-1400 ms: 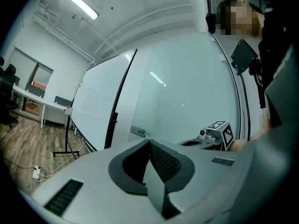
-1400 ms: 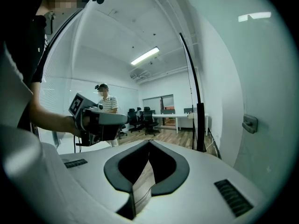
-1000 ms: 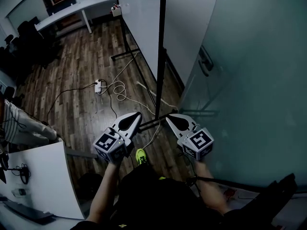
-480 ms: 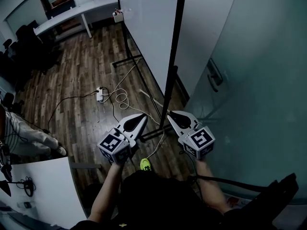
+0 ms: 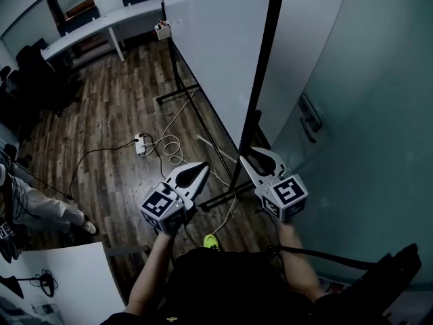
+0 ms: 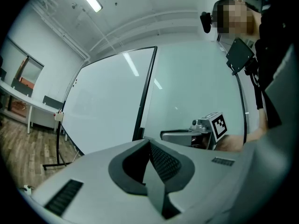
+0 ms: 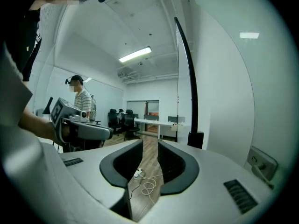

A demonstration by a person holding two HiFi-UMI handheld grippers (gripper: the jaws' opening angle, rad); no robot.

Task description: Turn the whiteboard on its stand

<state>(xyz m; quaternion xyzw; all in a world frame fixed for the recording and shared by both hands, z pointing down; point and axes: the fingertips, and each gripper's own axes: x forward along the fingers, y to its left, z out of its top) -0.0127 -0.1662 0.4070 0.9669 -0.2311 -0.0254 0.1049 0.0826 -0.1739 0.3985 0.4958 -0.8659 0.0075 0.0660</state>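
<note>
One large whiteboard (image 5: pixel 216 46) stands upright on its black stand (image 5: pixel 220 196) in the middle of the scene, and the head view shows it almost from its near edge, so its black frame edge (image 5: pixel 269 66) runs as a dark line from the top of the view down to the floor. Its white face looks to the left, and the board goes away toward the far side of the room. The right gripper (image 5: pixel 249 158) is just beside the lower part of this frame edge, at its right; its jaws are opening with a small gap and no thing is between them, only the floor shows through. The left gripper (image 5: pixel 196 170) is at the left of the frame edge, near it but apart, with its jaws pressed together and empty. On the wooden floor (image 5: pixel 115 114) to the left of the stand lie a white power strip (image 5: pixel 140 141) and a looped white cable (image 5: pixel 169 137). At the right of the board stands a frosted glass wall (image 5: pixel 365 114) with a handle (image 5: pixel 310 117). At the far left there is a long white desk (image 5: pixel 101 22) with dark chairs (image 5: pixel 34 53), and a second person (image 5: pixel 40 205) stands at the left border.
</note>
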